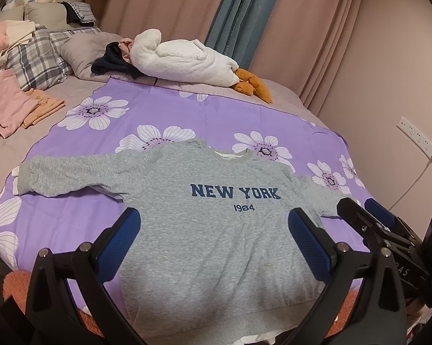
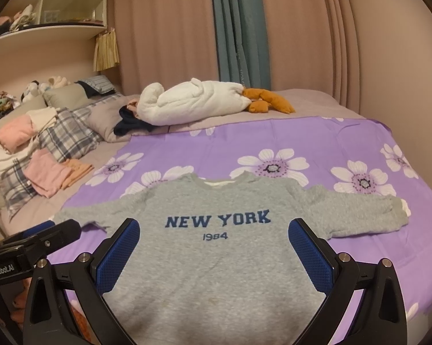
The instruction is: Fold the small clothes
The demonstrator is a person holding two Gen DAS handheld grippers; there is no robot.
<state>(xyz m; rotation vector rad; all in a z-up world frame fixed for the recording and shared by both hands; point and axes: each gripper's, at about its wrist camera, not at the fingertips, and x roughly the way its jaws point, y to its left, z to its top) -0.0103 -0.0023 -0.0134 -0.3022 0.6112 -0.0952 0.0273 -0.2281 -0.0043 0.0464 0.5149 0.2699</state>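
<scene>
Sweatshirt spread flat, no fold begun.
Purple flowered bedspread [image 1: 187,115] carries the grey knit "NEW YORK 1984" sweatshirt [image 1: 216,230] face up at its near edge, sleeves out sideways. Left gripper [image 1: 213,231] and right gripper [image 2: 213,237] hover with jaws apart, empty; each should probably pinch a sleeve cuff and fold it inward.

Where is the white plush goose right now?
In both wrist views the white plush goose lies at the bed's far end, beyond the purple floral sheet, beside a dark garment.
</scene>
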